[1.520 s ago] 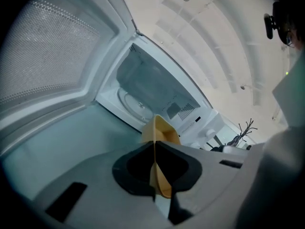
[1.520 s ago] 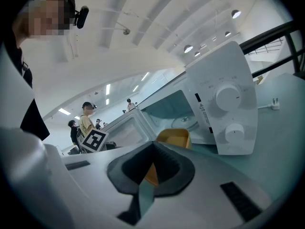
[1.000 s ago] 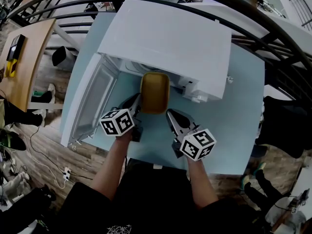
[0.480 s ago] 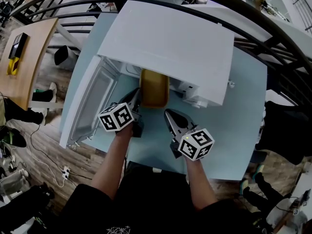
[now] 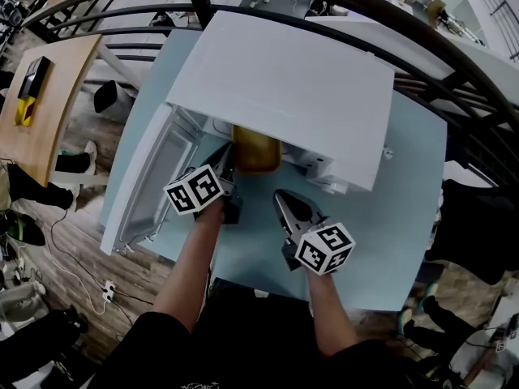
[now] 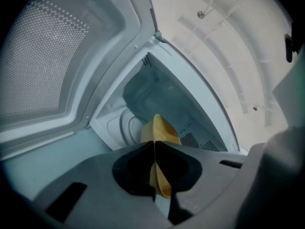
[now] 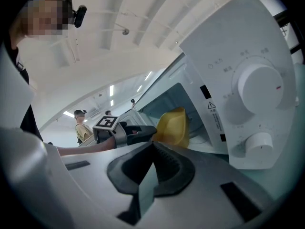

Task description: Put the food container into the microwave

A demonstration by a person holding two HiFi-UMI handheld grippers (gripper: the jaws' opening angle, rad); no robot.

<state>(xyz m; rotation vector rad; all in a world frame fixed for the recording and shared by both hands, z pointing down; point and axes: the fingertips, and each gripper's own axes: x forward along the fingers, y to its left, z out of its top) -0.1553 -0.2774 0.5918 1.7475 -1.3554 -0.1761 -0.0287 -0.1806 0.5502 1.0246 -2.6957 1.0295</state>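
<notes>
One food container (image 5: 256,152) partly inside one microwave (image 5: 284,87), left gripper (image 6: 154,146) clamped on its rim. Right gripper (image 7: 151,146) closed, empty; only its view shows two dials (image 7: 259,87).

A light blue counter (image 5: 405,209) fills the middle. A wooden table (image 5: 57,104) sits at the upper left. Dark rails (image 5: 454,55) curve across the top. Wooden floor (image 5: 81,241) shows lower left.

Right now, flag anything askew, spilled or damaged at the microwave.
Nothing stands out. The left gripper holds the yellow container by its rim, partway into the open microwave; no spill or damage shows. The right gripper is shut, empty, apart from it.
</notes>
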